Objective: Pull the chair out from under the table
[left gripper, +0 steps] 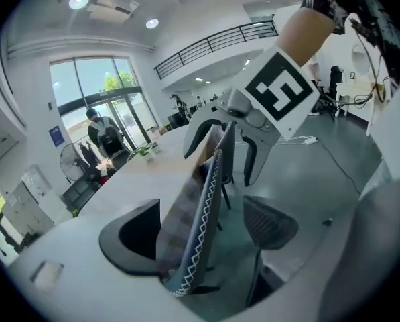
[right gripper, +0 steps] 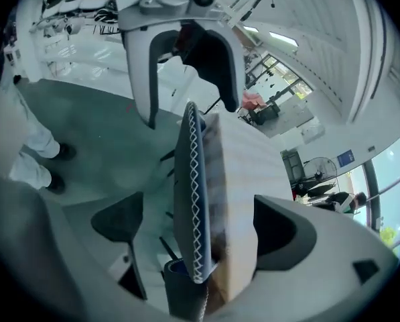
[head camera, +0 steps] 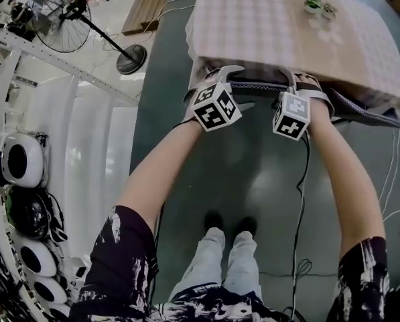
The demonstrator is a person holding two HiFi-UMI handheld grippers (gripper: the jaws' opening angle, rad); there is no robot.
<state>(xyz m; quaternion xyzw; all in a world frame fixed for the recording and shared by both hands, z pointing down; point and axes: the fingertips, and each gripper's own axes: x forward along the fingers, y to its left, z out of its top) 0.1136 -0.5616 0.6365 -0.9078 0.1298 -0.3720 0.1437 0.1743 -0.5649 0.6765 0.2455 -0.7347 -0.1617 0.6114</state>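
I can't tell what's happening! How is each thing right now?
Chair, pushed in, not pulled out yet.
Left gripper, jaws open around the chair back.
Right gripper, jaws open around the chair back.
Tablecloth, hanging down against the chair back.
Plant, standing upright on the tablecloth.

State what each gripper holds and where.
Nothing gripped yet. The left gripper and right gripper straddle the top edge of the chair, jaws apart.

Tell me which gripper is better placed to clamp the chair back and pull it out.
Right, narrowly. Both open grippers straddle the chair back, but the right gripper sits nearer the backrest's middle; the left gripper is at its end, so it would likely pull less squarely.
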